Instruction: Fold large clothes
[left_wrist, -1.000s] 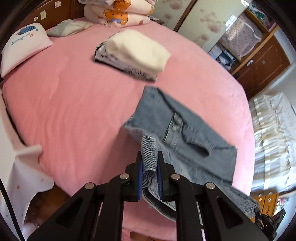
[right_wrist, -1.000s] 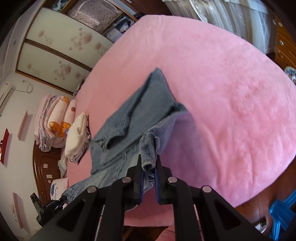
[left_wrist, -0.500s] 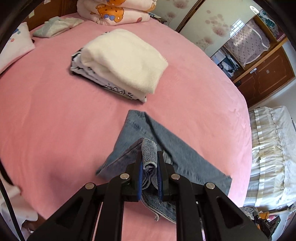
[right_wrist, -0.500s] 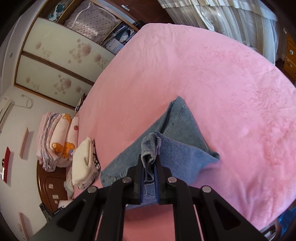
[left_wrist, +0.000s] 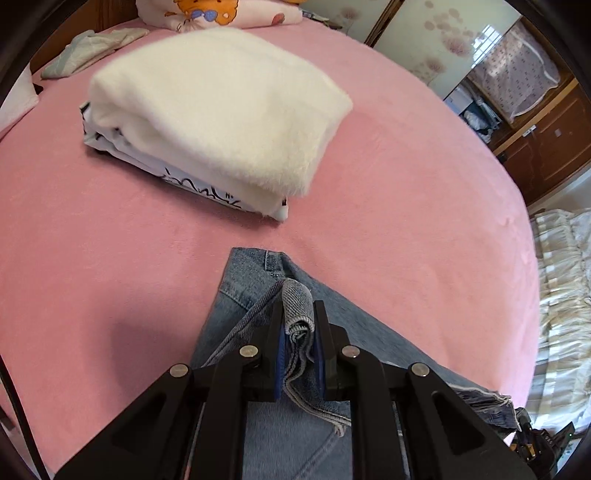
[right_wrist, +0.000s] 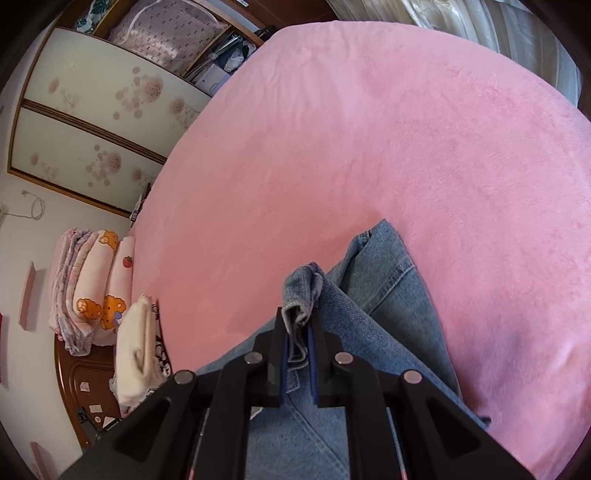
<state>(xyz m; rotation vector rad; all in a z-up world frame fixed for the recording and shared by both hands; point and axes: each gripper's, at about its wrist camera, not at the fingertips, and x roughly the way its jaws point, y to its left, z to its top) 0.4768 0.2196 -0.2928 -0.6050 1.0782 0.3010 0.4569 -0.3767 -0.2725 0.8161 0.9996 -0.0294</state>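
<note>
A pair of blue jeans (left_wrist: 255, 280) lies folded over on the pink bed (left_wrist: 110, 258). My left gripper (left_wrist: 298, 314) is shut on a bunched edge of the denim, which sticks up between its blue pads. In the right wrist view the jeans (right_wrist: 388, 295) spread under the tool, and my right gripper (right_wrist: 298, 319) is shut on another bunched edge of the same garment. Both grippers point steeply down at the bed. The jeans' far edge rests flat on the cover just ahead of the fingers.
A stack of folded clothes topped by a white fluffy garment (left_wrist: 214, 122) sits close beyond the jeans. Folded cartoon quilts (right_wrist: 92, 291) lie at the headboard. Wardrobe doors (right_wrist: 92, 122) and curtains (left_wrist: 565, 295) border the bed.
Both grippers carried the jeans' edge forward across the bed and lower. The denim now lies doubled over, and the white stack looms much closer in the left wrist view.
</note>
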